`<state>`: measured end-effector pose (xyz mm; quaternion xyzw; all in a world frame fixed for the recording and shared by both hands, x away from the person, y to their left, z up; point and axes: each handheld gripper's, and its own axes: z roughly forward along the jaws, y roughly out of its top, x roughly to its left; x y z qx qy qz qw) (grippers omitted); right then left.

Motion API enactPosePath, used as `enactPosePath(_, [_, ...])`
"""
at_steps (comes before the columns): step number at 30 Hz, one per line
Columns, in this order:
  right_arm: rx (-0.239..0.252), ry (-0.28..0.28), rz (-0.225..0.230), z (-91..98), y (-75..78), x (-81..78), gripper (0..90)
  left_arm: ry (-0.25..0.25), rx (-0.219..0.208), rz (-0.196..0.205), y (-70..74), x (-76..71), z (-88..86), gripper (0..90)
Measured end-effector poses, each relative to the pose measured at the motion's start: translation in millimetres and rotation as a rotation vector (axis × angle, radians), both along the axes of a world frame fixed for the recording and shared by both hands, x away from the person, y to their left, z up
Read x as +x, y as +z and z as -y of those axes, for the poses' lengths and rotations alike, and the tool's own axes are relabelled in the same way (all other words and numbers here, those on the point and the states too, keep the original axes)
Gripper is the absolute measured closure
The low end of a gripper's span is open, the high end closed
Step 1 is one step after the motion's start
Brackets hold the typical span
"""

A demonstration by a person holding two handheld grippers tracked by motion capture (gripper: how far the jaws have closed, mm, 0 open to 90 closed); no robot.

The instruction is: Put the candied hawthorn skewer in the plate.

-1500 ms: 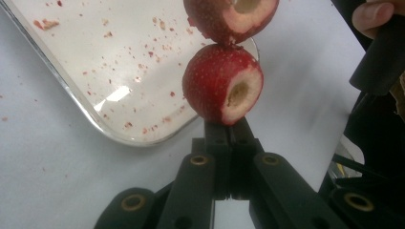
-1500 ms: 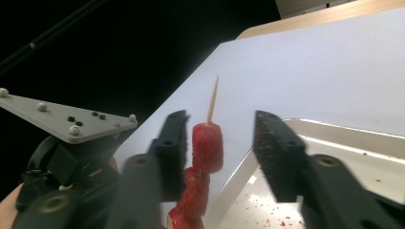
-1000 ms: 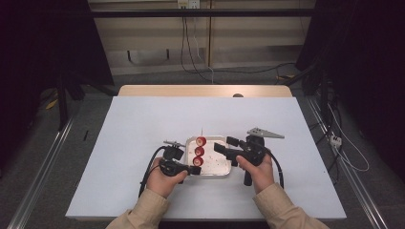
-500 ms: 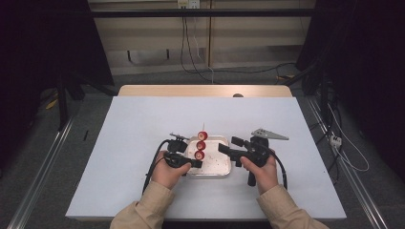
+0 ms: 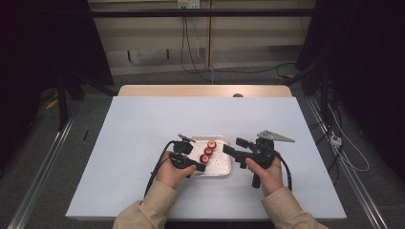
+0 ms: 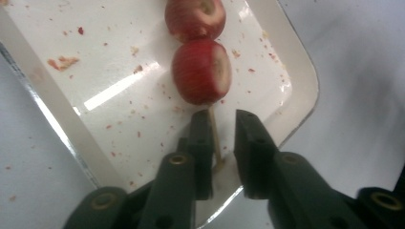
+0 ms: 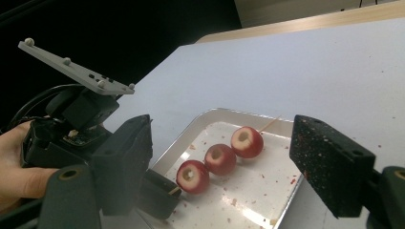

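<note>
While the left hand-held gripper (image 6: 222, 143) has just been opening, the skewer (image 6: 214, 136) loose between its jaws, and the right hand-held gripper (image 7: 222, 157) gapes empty, we back straight off, leaving the fruit on the tray (image 6: 301, 81).

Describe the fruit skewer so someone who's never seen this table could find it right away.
On the white table a metal tray lies between the person's two hands. In it lies the skewer: three cored red fruits in a row on one thin wooden stick, its bare end between the left claw jaws.

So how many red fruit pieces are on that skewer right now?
3, in a row along the skewer over the tray: nearest piece, middle piece, far piece.
</note>
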<state>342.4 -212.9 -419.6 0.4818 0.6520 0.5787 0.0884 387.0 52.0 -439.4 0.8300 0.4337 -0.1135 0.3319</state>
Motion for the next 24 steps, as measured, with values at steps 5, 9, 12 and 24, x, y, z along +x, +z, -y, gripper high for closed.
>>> enactPosePath(5, [-0.017,0.000,-0.001,1.9,-0.5,-1.8,21.9,0.004,-0.043,0.040,10.0,-5.6,-6.8,70.6])
enactPosePath(9, [-0.037,0.008,0.001,2.6,-2.5,-4.7,21.4,0.005,-0.076,0.084,18.5,-10.2,-18.7,66.6])
enactPosePath(12, [-0.050,0.011,-0.004,4.6,-5.8,-8.1,21.2,0.001,-0.094,0.117,24.8,-14.1,-29.1,61.7])
enactPosePath(24, [-0.129,0.020,-0.010,13.7,-18.1,-21.6,18.2,0.010,-0.113,0.222,26.0,-23.7,-71.7,49.2])
